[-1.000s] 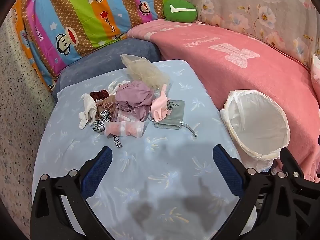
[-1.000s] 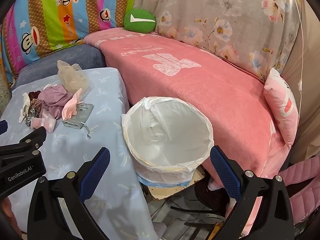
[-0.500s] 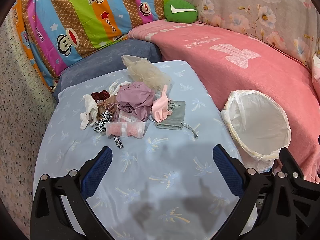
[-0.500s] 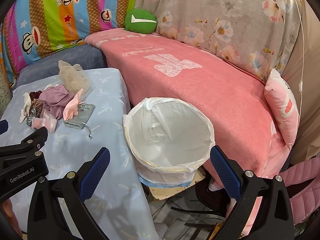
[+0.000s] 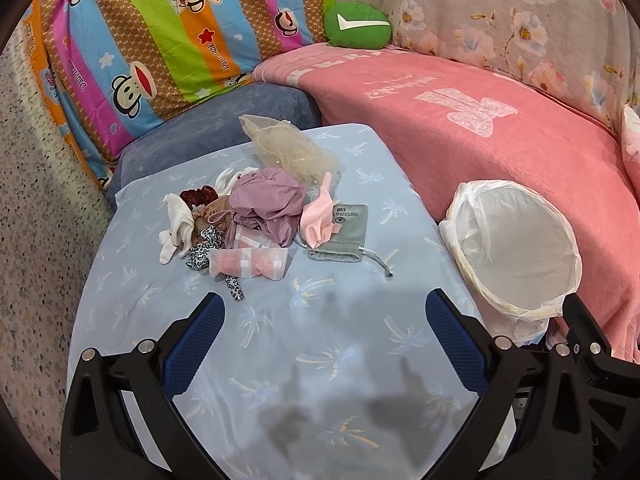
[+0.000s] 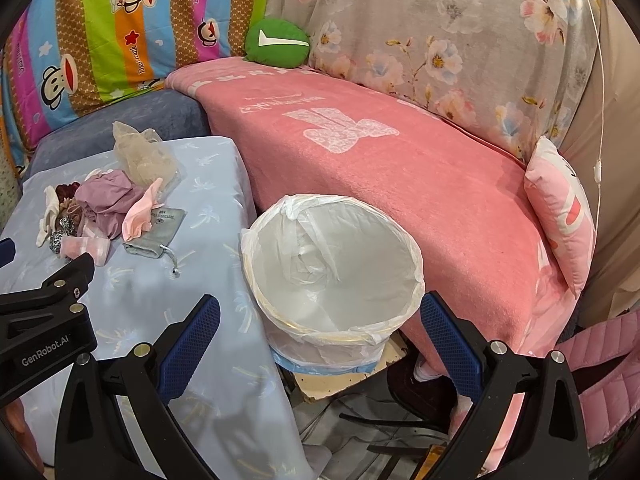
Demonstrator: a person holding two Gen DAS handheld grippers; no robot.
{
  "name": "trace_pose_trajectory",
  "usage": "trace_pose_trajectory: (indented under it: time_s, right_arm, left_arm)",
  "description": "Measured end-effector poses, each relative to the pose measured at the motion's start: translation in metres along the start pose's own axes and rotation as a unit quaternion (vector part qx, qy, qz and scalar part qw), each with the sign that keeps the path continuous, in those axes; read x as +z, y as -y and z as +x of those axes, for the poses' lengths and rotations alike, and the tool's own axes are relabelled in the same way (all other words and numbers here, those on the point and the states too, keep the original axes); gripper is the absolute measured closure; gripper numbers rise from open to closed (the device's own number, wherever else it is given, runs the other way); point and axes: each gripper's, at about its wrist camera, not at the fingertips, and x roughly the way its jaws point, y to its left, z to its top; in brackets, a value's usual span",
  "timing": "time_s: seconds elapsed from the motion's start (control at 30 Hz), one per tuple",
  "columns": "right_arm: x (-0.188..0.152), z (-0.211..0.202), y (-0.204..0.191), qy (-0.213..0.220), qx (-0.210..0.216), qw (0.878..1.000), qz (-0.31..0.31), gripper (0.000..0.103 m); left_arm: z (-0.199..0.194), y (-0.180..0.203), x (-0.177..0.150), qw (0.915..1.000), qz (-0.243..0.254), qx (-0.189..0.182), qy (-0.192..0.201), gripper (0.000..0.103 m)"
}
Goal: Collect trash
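Observation:
A pile of soft trash (image 5: 256, 216) lies on the light blue table (image 5: 320, 344): a mauve crumpled bag, a beige mesh bag (image 5: 288, 152), a pink scrap, a grey pouch (image 5: 344, 232), a pink-white packet (image 5: 250, 262) and white and leopard bits. The pile also shows in the right wrist view (image 6: 108, 208). A bin lined with a white bag (image 6: 336, 272) stands right of the table, also in the left wrist view (image 5: 516, 256). My left gripper (image 5: 324, 336) is open and empty, short of the pile. My right gripper (image 6: 320, 332) is open and empty over the bin's near rim.
A pink-covered sofa (image 6: 400, 168) runs behind the bin, with a green cushion (image 6: 278, 42) and a pink pillow (image 6: 564, 216). A striped cartoon cover (image 5: 160, 40) and a blue-grey seat (image 5: 216, 128) lie behind the table. Cables and floor clutter (image 6: 360, 420) lie under the bin.
Both views have shifted slightly; the pile and bin sit a little lower in view. Both grippers stay open and empty.

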Motion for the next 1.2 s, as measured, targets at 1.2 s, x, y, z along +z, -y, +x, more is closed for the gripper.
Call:
trace_pose_trajectory:
  time_s: [1.2]
  right_arm:
    - [-0.0001,0.0042,-0.0013,-0.006,-0.004,1.0,-0.001,0.006]
  left_arm:
    - [0.0001,0.0017,0.0005,0.9999,0.0,-0.011,0.011,0.007]
